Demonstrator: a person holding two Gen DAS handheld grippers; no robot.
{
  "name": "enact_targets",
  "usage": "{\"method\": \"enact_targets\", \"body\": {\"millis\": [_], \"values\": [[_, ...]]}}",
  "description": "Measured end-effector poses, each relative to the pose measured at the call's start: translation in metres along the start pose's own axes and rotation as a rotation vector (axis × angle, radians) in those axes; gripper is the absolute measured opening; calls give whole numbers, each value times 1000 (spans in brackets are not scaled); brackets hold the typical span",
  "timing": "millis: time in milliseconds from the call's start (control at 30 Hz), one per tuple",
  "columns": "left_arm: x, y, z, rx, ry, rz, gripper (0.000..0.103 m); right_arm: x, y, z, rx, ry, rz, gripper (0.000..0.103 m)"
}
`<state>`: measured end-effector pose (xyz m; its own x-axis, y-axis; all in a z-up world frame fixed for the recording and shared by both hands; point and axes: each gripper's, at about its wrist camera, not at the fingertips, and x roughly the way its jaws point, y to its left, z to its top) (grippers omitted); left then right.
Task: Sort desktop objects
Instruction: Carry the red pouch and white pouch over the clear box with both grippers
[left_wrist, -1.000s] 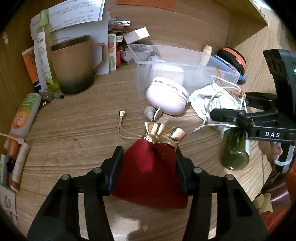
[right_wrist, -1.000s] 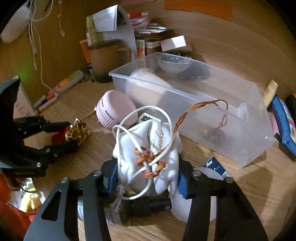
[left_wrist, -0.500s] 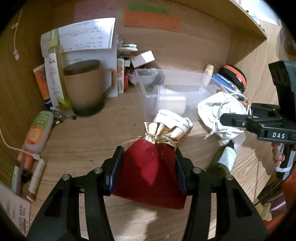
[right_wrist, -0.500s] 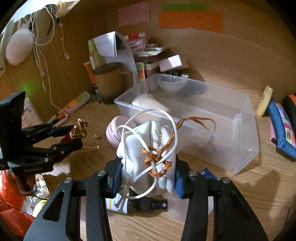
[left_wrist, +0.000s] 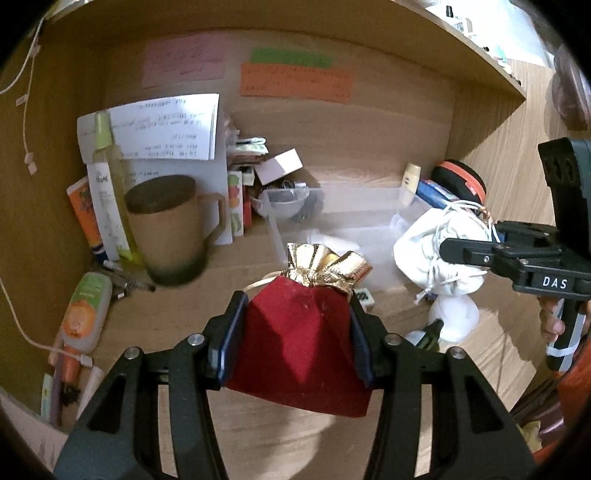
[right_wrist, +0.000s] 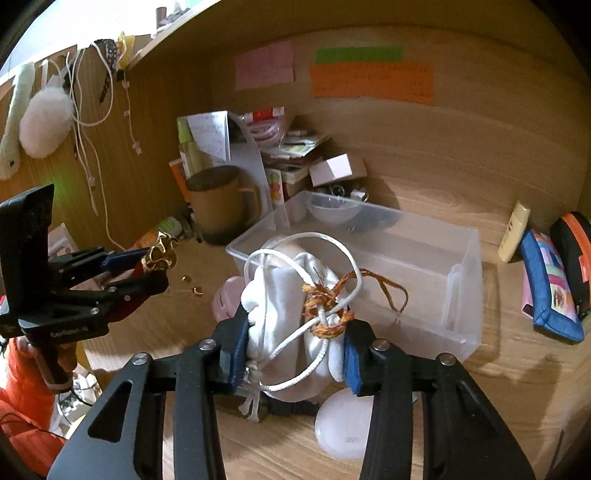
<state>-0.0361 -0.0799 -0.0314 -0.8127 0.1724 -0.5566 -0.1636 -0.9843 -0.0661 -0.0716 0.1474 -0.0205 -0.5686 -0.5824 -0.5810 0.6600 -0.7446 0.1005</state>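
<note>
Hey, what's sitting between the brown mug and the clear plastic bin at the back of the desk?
In the right wrist view, a narrow fruit-print carton stands upright between the brown mug and the clear plastic bin.

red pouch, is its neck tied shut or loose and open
Shut. The red pouch has its gold top gathered tight into a ruffle above the neck, with no opening showing. Whether anything is inside, cannot tell.

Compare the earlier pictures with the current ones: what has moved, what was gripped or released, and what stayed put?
Both pouches rose off the desk: the red pouch in the left gripper, the white pouch in the right gripper, whose jaws have just been closing on it. Nothing was released. The clear bin and brown mug stayed put.
</note>
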Motion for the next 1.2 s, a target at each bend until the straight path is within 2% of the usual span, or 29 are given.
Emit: {"method": "enact_targets", "body": {"millis": [300,433,533,900,1200], "values": [[1,-9,22,16,-43,-22,50,-12,-11,16,30,-61,45,33],[4,-11,27,23,-48,-31,50,-30,-13,29,9,-134,8,31],[9,-13,33,20,-47,-43,50,-32,-18,39,1,-151,-19,31],[34,-17,63,31,-43,-72,50,5,-47,48,40,-98,-45,31],[72,-18,80,17,7,-103,50,42,-69,51,60,-33,-67,31]]}}
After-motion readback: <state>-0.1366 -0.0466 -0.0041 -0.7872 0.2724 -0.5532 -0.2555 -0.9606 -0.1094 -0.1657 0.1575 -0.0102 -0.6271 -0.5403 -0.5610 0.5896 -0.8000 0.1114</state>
